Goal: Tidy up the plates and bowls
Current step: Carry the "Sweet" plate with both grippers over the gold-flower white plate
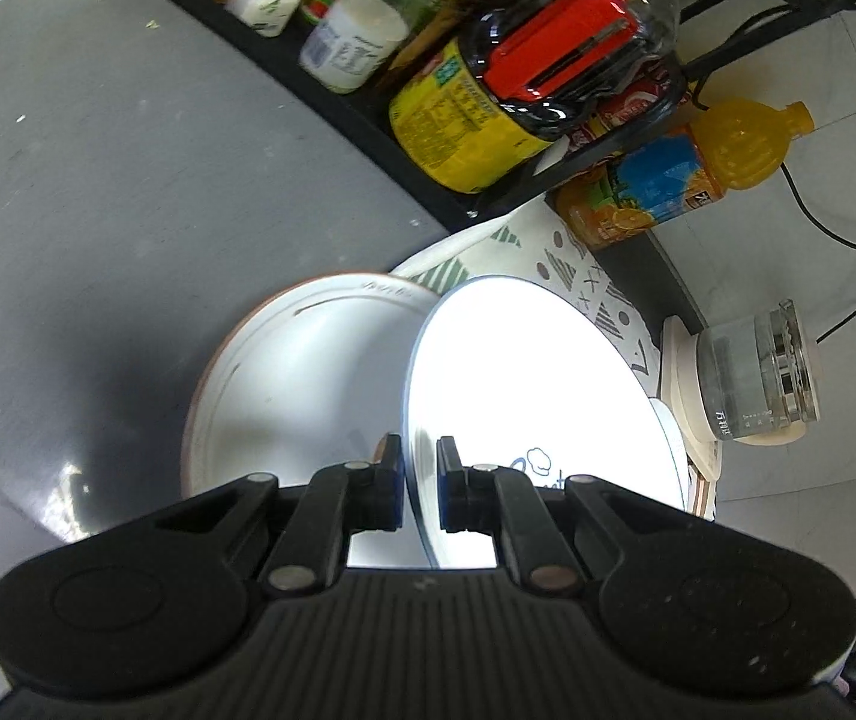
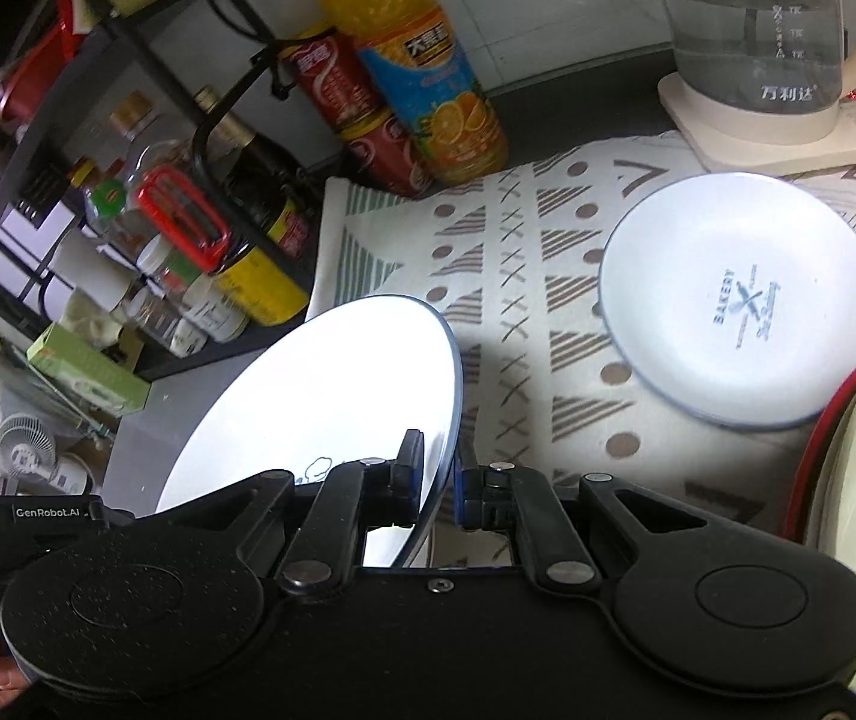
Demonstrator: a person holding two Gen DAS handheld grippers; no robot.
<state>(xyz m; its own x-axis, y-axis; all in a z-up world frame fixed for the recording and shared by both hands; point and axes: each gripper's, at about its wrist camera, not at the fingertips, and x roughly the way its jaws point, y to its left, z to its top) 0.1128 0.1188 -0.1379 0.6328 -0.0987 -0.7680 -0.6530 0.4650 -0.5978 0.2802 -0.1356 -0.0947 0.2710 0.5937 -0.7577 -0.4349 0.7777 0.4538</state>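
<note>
A white blue-rimmed plate [image 1: 523, 384] is held tilted, gripped at its rim from both sides. My left gripper [image 1: 419, 483] is shut on its near rim. My right gripper [image 2: 438, 471] is shut on the same plate [image 2: 332, 396]. Under it in the left wrist view lies a white plate with a brown rim [image 1: 296, 384] on the grey counter. A smaller white "BAKERY" plate [image 2: 739, 300] lies flat on the patterned mat [image 2: 487, 276], right of my right gripper. A cream bowl with a red rim [image 2: 847, 450] shows at the right edge.
A black rack [image 1: 368, 114] holds bottles and jars behind the plates. An orange juice bottle [image 2: 422, 66] and red cans [image 2: 362, 120] stand at the mat's far edge. A glass kettle [image 2: 751, 30] sits on its base at the back right. Grey counter [image 1: 98, 180] lies left.
</note>
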